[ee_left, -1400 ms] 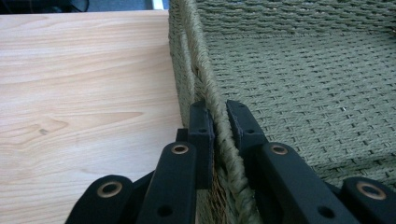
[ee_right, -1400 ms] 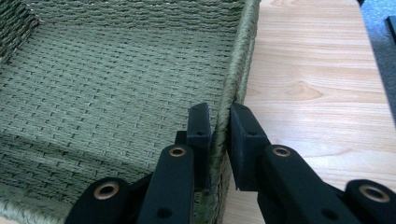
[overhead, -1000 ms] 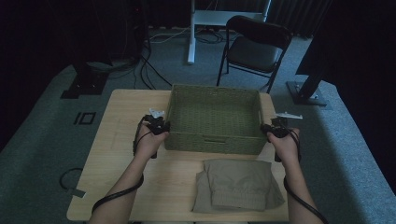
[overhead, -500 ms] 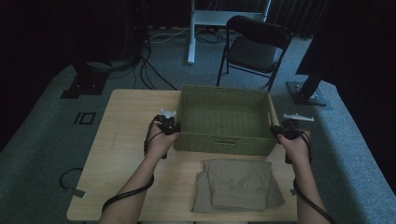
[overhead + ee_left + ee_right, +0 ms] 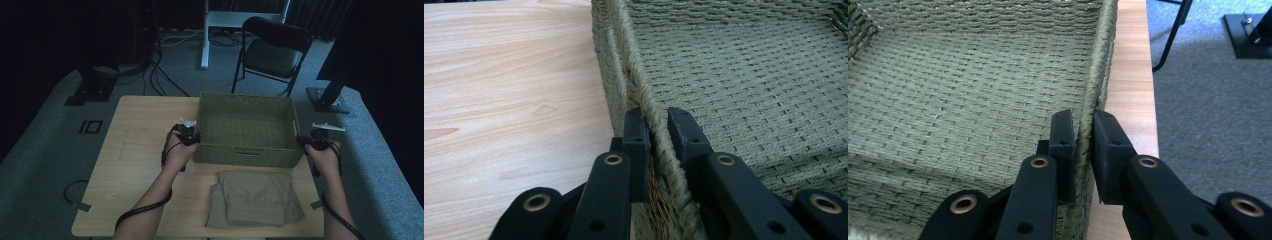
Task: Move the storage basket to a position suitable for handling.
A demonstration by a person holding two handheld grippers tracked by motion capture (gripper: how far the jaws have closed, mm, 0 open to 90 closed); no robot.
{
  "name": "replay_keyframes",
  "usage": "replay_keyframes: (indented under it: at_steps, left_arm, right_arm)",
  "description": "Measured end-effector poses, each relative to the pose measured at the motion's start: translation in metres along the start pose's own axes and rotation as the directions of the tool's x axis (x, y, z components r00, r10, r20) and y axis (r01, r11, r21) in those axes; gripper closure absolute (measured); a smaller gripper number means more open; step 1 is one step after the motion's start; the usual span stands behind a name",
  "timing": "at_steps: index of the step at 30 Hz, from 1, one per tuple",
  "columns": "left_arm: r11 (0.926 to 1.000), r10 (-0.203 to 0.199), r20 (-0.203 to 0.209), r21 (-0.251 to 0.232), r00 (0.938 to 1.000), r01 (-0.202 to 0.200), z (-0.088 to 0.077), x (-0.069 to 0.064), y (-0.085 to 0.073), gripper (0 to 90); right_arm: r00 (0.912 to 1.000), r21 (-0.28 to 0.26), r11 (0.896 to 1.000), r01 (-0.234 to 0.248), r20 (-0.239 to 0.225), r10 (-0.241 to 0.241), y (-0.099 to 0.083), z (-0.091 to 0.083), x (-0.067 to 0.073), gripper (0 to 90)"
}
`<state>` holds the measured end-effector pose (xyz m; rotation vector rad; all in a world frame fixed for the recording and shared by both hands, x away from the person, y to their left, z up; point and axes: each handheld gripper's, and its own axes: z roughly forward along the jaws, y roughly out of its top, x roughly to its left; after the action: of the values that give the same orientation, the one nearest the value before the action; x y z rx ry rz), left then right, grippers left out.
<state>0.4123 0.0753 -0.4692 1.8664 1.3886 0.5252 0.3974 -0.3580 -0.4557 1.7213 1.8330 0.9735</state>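
A green woven basket (image 5: pixel 245 152) stands on the wooden table (image 5: pixel 140 130) with nothing inside it. My left gripper (image 5: pixel 192 136) is shut on the rope rim of its left wall, one jaw inside and one outside. The left gripper view shows the left gripper (image 5: pixel 659 125) pinching that rim, with the basket's woven floor (image 5: pixel 734 75) to the right. My right gripper (image 5: pixel 306 141) is shut on the rim of the right wall. Its own view shows the right gripper (image 5: pixel 1084 125) clamped on the rim, with the basket's floor (image 5: pixel 963 75) to the left.
A folded khaki cloth (image 5: pixel 255 197) lies on the table just in front of the basket. The basket's right wall sits close to the table's right edge (image 5: pixel 1133 75). A black folding chair (image 5: pixel 272 50) and stand bases are on the carpet beyond.
Both hands and the basket between them have slid to the right across the table. Both grips on the rim are unchanged.
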Motion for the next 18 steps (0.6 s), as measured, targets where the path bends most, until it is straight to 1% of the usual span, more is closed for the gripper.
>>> replay_keyframes:
  at_steps: [4, 6, 7, 10, 12, 13, 14, 16, 17, 18]
  left_arm:
    - [1.0000, 0.005, 0.009, 0.007, 0.9999, -0.005, -0.001, 0.000, 0.000, 79.2]
    - [0.9999, 0.010, 0.012, 0.009, 0.9999, -0.010, -0.001, 0.001, 0.000, 78.7]
    - [0.9999, 0.014, 0.015, 0.009, 0.9998, -0.014, -0.001, 0.001, 0.000, 78.4]
    - [0.9998, 0.016, 0.037, 0.008, 0.9992, -0.017, -0.001, 0.004, 0.000, 76.9]
    - [0.9995, 0.031, 0.063, 0.007, 0.9975, -0.032, -0.002, 0.007, 0.002, 74.4]
    - [0.9995, 0.032, 0.086, 0.002, 0.9958, -0.033, -0.002, 0.009, 0.002, 71.0]
    - [0.9992, 0.041, 0.105, -0.001, 0.9936, -0.041, -0.003, 0.011, 0.003, 64.3]
    - [0.9977, 0.068, 0.127, -0.002, 0.9897, -0.068, -0.003, 0.014, 0.005, 51.5]
    - [0.9971, 0.076, 0.135, -0.004, 0.9879, -0.077, -0.004, 0.014, 0.006, 48.4]
    - [0.9962, 0.087, 0.145, -0.008, 0.9856, -0.086, -0.005, 0.014, 0.007, 45.6]
  right_arm:
    - [1.0000, -0.001, 1.000, 0.004, 0.003, -0.004, -0.001, -0.001, -0.001, 80.8]
    - [0.9997, -0.001, 1.000, 0.020, 0.016, -0.020, -0.001, -0.001, 0.001, 81.1]
    - [0.9997, -0.001, 1.000, 0.015, 0.017, -0.015, -0.001, -0.001, 0.002, 81.2]
    - [0.9995, 0.001, 1.000, 0.022, 0.021, -0.022, -0.001, -0.001, 0.002, 81.1]
    - [0.9995, 0.001, 1.000, 0.023, 0.020, -0.023, 0.000, -0.001, 0.002, 79.7]
    - [0.9998, 0.000, 1.000, 0.018, 0.013, -0.018, -0.001, -0.001, 0.002, 74.6]
    - [1.0000, -0.002, 1.000, 0.007, -0.004, -0.007, -0.001, -0.001, 0.002, 69.5]
    - [0.9994, -0.020, 1.000, 0.012, -0.031, -0.012, -0.002, 0.000, 0.003, 60.5]
    - [0.9988, -0.026, 1.000, 0.013, -0.046, -0.014, -0.003, 0.000, 0.004, 55.6]
    - [0.9984, -0.041, 0.999, 0.008, -0.055, -0.010, -0.002, 0.000, 0.004, 53.6]
